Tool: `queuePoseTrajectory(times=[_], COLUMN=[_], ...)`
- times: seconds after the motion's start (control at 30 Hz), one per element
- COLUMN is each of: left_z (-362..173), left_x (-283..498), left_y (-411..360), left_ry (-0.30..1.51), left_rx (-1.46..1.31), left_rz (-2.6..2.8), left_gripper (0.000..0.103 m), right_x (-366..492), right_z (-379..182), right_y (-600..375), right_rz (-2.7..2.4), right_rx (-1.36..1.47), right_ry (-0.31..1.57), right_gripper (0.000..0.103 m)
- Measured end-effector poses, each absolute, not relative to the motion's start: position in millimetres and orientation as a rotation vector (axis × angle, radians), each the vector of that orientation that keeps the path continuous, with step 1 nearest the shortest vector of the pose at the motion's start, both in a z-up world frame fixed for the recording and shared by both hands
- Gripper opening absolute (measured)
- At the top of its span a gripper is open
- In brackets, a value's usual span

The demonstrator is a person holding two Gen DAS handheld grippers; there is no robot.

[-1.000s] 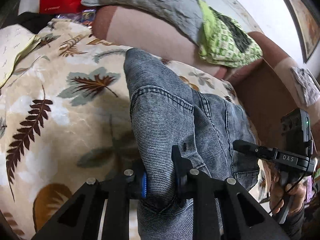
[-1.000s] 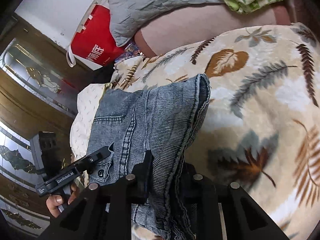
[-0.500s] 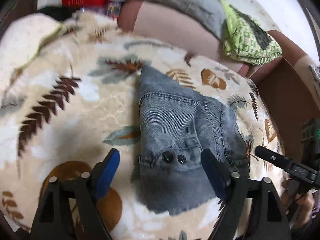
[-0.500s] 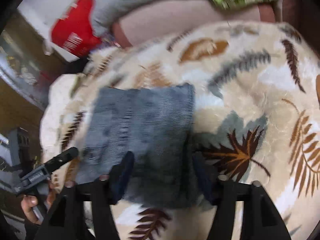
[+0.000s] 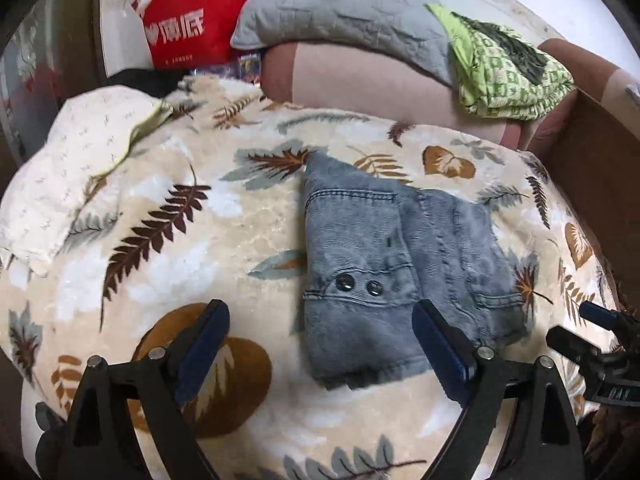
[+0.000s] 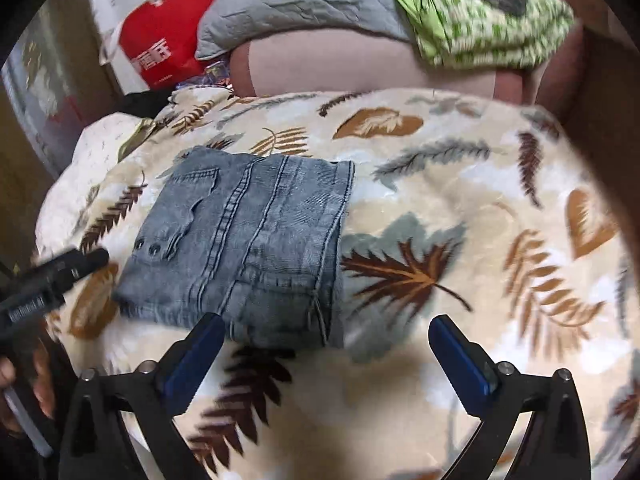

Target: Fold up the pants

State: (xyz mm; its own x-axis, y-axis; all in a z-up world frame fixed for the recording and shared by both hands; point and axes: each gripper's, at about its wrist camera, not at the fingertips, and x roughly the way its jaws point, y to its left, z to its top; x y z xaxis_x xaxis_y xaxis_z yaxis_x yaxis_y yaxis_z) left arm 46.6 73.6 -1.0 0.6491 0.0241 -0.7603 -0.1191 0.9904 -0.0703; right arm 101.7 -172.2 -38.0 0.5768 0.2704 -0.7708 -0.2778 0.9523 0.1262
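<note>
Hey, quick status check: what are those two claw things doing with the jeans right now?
Left gripper and right gripper open, jaws just opened, gripping nothing. Jeans lie folded on leaf blanket. Nothing in the way.

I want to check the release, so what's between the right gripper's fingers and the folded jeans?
Nothing but bare leaf-print blanket. In the right wrist view the right gripper stands open, and the jeans lie just beyond its fingers.

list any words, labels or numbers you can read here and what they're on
"薄底", large white characters on the red bag; the small white line beneath them is too small to read.
White lettering on the right claw's black body, at the left wrist view's edge: too cut off to read.
White lettering on the left claw's body: blurred, unreadable.
</note>
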Motion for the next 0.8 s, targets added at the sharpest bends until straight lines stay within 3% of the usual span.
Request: queuePoseTrajectory(times=[0.8], left_z=[14], left_x=[27], left_y=[55], left_ry=[0.857], left_rx=[-0.028], left_rz=[0.091], left_gripper=[0.096], right_x=[50], right_z=[1], right_y=[-162], right_rz=[0.255], right_rx=[-0.165], right_ry=[0.817], right_gripper=[0.103])
